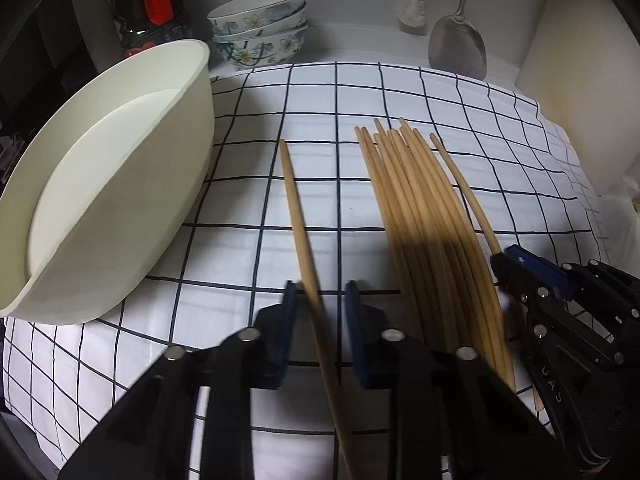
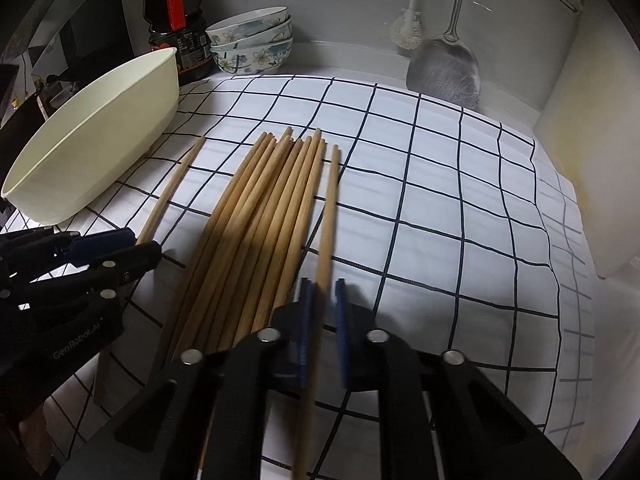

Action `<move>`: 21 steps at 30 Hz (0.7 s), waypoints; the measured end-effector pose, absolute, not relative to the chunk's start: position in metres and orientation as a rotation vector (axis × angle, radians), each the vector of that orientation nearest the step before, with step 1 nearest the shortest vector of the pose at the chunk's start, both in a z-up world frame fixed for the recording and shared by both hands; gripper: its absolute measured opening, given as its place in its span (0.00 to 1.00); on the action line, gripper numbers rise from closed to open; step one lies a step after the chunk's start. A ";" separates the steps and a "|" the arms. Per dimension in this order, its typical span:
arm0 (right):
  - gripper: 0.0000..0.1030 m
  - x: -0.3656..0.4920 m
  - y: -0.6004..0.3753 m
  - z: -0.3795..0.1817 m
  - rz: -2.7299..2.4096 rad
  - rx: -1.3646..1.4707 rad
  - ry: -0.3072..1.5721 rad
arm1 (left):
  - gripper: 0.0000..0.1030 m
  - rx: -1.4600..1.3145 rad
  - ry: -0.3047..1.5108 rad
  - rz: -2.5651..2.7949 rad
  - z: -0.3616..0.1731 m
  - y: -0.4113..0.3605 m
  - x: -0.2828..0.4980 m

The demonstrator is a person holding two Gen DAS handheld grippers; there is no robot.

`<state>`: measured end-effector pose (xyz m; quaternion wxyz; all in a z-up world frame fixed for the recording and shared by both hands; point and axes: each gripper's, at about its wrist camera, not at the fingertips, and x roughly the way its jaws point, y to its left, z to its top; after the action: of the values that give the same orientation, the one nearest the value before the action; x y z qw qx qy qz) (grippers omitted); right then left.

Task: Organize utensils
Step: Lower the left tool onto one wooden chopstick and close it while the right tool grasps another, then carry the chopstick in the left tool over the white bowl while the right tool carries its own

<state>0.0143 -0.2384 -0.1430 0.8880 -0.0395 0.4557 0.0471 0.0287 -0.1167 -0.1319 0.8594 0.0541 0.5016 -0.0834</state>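
Left gripper [image 1: 320, 296] straddles single wooden chopstick [image 1: 294, 200], apparently ungripped; right gripper [image 2: 323, 292] likewise, second chopstick [image 2: 329, 208]; long axes run forward.

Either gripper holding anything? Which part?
Cannot tell. Left gripper and right gripper each straddle one chopstick near its thick end.

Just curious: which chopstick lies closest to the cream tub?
The lone chopstick between the left claw's fingers; it lies apart from the bundle, nearest the tub.
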 end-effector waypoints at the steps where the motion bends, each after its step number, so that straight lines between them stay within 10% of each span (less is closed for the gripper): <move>1: 0.06 0.015 -0.240 -0.143 0.098 -0.069 0.948 | 0.10 0.118 1.055 -0.182 -0.132 -0.118 0.029; 21: 0.06 0.001 -0.250 -0.126 0.081 0.123 0.956 | 0.07 0.154 1.059 -0.246 -0.101 -0.107 0.025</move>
<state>0.0010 -0.2502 -0.1257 0.8852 0.0592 0.4598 0.0388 0.0248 -0.1073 -0.1012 0.8530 0.0732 0.5034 -0.1167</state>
